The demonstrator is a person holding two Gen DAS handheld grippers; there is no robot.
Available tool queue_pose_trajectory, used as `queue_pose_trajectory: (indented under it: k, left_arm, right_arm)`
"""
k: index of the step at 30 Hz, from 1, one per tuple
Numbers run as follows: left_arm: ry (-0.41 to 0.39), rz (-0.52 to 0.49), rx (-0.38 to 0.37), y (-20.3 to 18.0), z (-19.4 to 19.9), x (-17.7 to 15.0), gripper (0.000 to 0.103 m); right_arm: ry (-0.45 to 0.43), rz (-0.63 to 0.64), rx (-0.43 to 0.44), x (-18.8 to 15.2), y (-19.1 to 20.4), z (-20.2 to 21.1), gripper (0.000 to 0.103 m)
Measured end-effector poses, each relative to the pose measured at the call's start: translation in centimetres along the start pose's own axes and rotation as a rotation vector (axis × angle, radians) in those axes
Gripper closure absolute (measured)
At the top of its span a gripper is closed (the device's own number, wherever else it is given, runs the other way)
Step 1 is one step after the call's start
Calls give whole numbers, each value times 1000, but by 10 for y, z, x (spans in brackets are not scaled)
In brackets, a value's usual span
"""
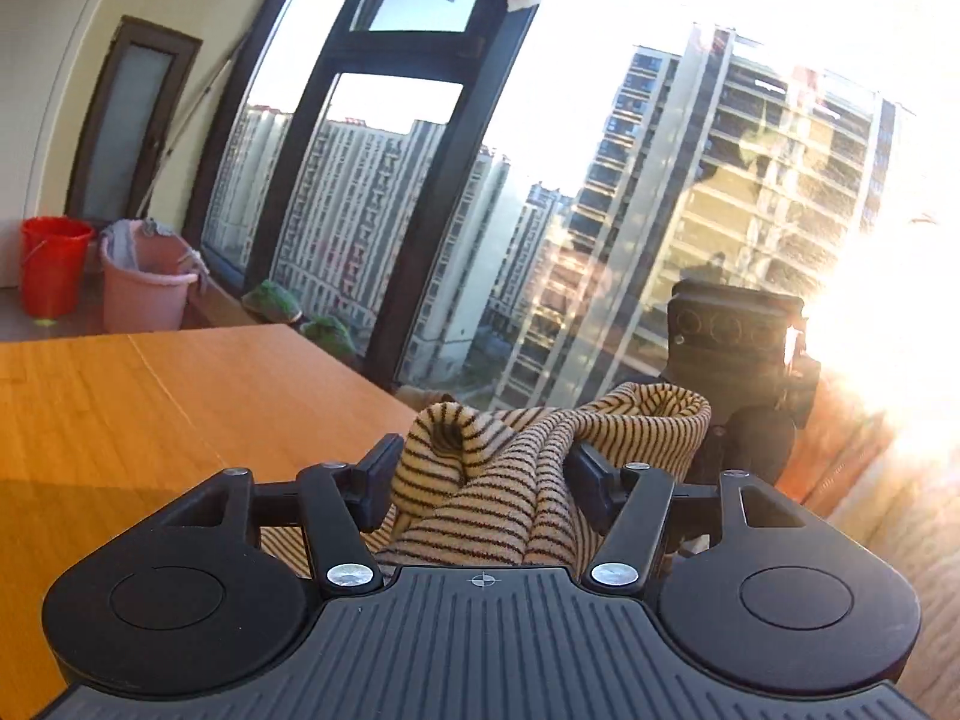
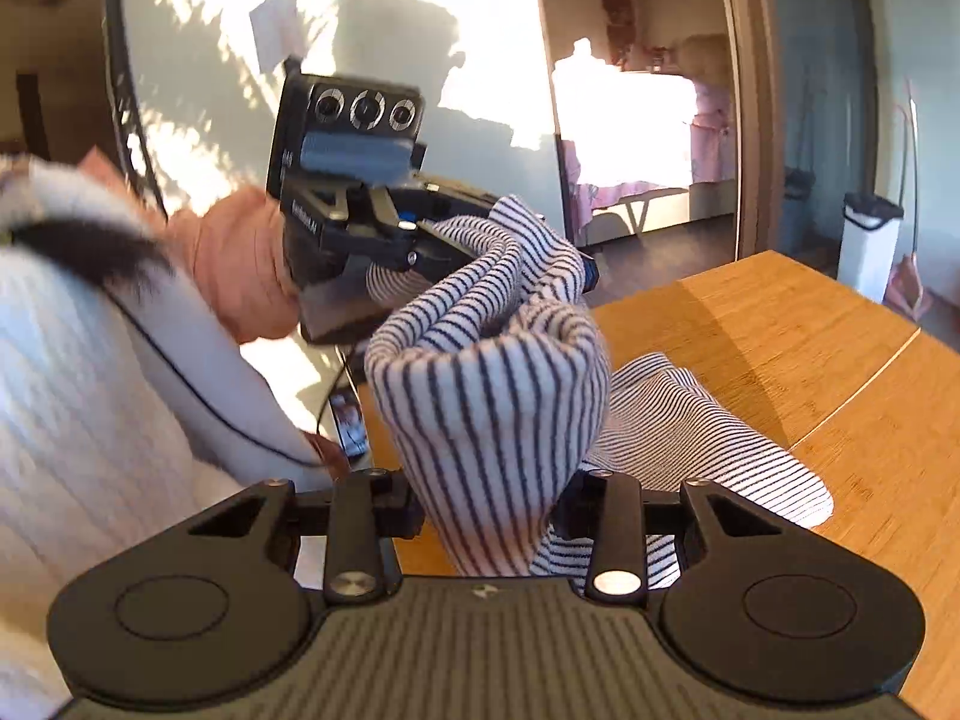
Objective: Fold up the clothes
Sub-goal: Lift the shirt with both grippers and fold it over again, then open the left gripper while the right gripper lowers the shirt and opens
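Observation:
A cream garment with thin dark stripes [image 1: 510,480] is bunched up above the wooden table [image 1: 180,396]. My left gripper [image 1: 483,474] stands wide, and the bunched cloth fills the gap between its fingers loosely. In the right wrist view the garment [image 2: 480,408] rises from my right gripper [image 2: 492,507], which is shut on a thick fold of it. From there it loops up through the left gripper [image 2: 504,258]. The garment's lower part [image 2: 690,432] lies on the table [image 2: 780,348]. The right gripper's camera housing [image 1: 735,330] shows behind the cloth.
A red bucket [image 1: 54,264] and a pink bucket [image 1: 144,282] stand on the floor by the tall window [image 1: 420,180]. A phone [image 2: 351,420] lies at the table's edge. A person's white sleeve [image 2: 90,360] fills the left. A white bin [image 2: 870,246] stands beyond the table.

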State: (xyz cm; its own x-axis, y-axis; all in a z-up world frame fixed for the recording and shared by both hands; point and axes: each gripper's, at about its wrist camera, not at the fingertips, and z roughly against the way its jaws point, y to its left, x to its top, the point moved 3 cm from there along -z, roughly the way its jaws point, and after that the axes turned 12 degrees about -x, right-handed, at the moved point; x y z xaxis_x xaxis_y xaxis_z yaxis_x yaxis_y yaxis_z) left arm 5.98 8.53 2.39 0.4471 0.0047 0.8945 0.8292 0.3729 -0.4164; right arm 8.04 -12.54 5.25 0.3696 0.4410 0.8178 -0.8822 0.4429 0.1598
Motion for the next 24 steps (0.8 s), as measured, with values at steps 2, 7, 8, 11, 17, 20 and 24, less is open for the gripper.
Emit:
queue_pose_trajectory:
  k: [2,7,8,11,17,20,24]
  left_arm:
    - [-54,87,55,27,0,3,23]
    - [-106,226,124,72,18,-2,12]
    - [-99,227,132,72,23,-5,8]
    - [-47,213,164,66,30,-20,5]
    - [-6,235,273,66,10,-47,13]
    - [-1,261,405,76,-3,-46,20]
    - [-18,273,500,76,-10,-46,19]
  right_arm:
    - [-18,-202,10,1,-35,-6,66]
    - [33,-516,-159,-23,-111,-38,65]
    - [29,-542,-174,-28,-119,-40,65]
    - [21,-585,-212,-40,-132,-48,61]
    - [23,-588,-266,-58,-130,-54,40]
    - [6,-569,-294,-60,-124,-44,39]
    - [-60,-473,-377,-45,-111,-28,29]
